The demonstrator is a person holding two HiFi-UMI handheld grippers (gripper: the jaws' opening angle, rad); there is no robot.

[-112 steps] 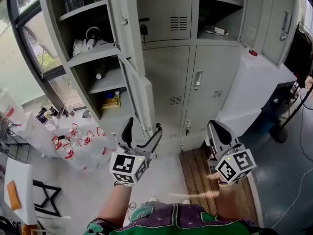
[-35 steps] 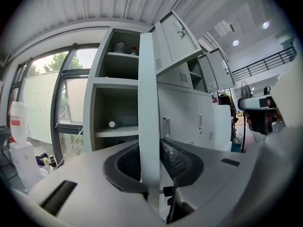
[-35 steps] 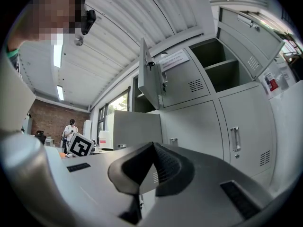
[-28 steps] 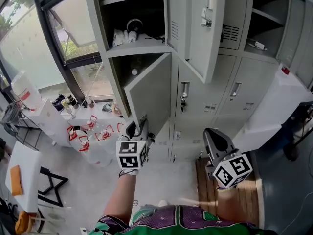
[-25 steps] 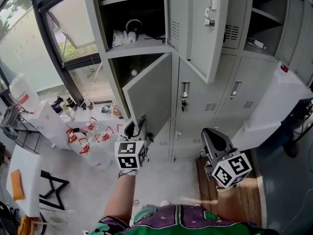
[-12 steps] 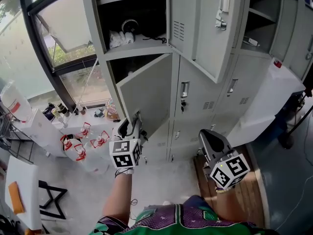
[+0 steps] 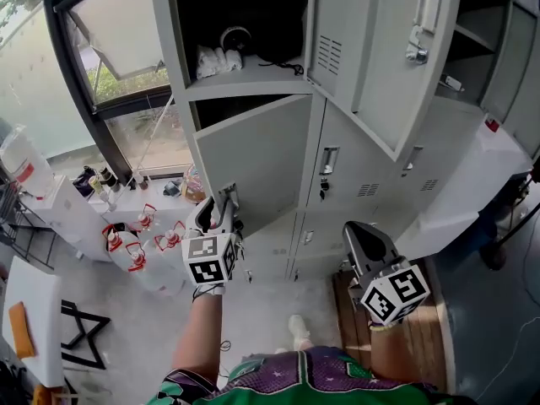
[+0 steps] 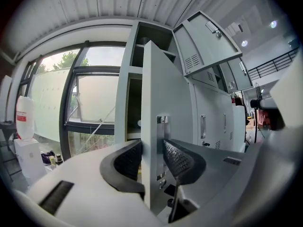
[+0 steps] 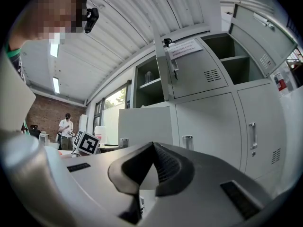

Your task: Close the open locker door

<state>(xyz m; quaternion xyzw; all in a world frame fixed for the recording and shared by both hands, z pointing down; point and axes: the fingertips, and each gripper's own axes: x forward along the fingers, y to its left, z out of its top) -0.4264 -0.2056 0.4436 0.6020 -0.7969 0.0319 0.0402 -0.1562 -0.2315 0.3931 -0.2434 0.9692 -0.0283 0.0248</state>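
Left tool (image 7: pixel 224 199): jaws narrow, clamped on the free edge of the open locker door (image 7: pixel 253 163). Right tool (image 7: pixel 353 231): jaws pressed together, nothing between them.

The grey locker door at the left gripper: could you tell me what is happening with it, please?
A person holds a two-jaw gripper in each hand. The left gripper is clamped on the free edge of the grey metal locker door, which stands partly open, not yet shut. The right gripper hangs apart at lower right, shut and empty.
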